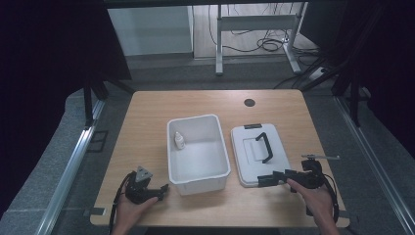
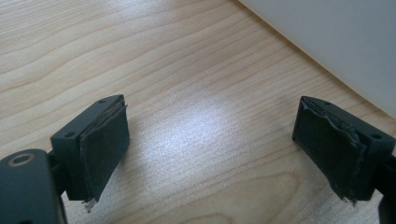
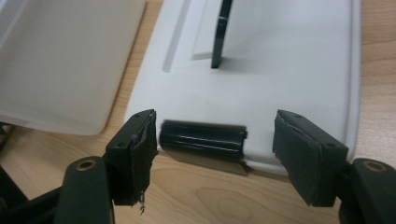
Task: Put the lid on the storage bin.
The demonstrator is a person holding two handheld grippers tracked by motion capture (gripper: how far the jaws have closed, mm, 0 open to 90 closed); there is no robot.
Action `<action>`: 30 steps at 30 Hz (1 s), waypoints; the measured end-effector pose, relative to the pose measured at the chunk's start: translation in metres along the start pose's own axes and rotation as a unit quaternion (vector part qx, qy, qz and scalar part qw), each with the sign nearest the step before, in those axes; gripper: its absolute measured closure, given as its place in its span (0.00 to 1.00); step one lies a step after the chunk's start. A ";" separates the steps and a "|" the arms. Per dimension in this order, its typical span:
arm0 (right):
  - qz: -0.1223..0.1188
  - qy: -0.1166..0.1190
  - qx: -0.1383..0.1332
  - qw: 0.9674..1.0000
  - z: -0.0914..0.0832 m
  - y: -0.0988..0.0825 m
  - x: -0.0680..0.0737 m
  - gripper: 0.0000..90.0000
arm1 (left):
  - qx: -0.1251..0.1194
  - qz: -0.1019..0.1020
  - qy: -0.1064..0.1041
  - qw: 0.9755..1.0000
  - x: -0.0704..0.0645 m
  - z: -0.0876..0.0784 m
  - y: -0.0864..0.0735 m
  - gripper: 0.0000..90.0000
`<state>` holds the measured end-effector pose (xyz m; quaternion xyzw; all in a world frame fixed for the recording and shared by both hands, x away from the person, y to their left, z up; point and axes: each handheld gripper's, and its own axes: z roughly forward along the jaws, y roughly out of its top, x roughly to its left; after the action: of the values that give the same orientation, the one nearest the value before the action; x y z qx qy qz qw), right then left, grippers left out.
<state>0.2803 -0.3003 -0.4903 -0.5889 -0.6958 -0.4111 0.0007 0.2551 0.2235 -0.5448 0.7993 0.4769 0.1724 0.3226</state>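
Standing at the near edge, a person works over a wooden tabletop (image 1: 147, 105) with a white bin (image 1: 222, 169) in the middle, open side up, its long axis running away from the person. It seems left open to be covered; a small white bottle (image 1: 179, 141) stands inside by the left wall. Just right of the bin, apart from it, the white lid (image 1: 247, 164) lies flat, top side up, long axis parallel to the bin's, its black handle (image 1: 265, 147) running the same way and a black latch (image 3: 201, 140) at its near short edge. The right hand-held gripper (image 1: 266, 180) reaches in low from the right, jaws wide apart on either side of that latch, pads not touching it; I'd guess the lid is approached by this edge to lift it across. The left hand-held gripper (image 1: 163, 188) rests by the bin's near left corner, jaws apart over bare wood, likely waiting to steady the bin
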 end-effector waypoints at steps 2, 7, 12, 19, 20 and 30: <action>-0.009 0.001 0.000 1.000 -0.002 0.003 0.006 0.34 | 0.000 0.000 0.000 1.000 0.000 0.000 0.000 0.12; -0.014 0.004 0.007 1.000 -0.002 0.012 0.014 0.34 | 0.000 0.000 -0.001 1.000 0.000 0.000 0.000 0.12; -0.016 0.008 0.006 1.000 -0.005 0.025 0.018 0.35 | 0.000 0.000 -0.001 1.000 0.000 0.000 0.000 0.12; -0.007 0.008 0.005 1.000 -0.012 0.040 0.019 0.36 | 0.000 0.000 -0.001 1.000 0.000 0.000 0.000 0.12; -0.007 0.008 0.009 1.000 -0.011 0.042 0.019 0.36 | 0.000 0.000 -0.001 1.000 0.000 0.000 0.000 0.12; -0.016 0.000 0.045 0.999 -0.002 0.064 0.025 0.42 | 0.000 0.000 -0.001 1.000 0.000 0.000 0.000 0.12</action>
<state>0.3243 -0.2833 -0.4406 -0.5774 -0.7227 -0.3794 0.0208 0.2557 0.2234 -0.5450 0.7994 0.4764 0.1717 0.3233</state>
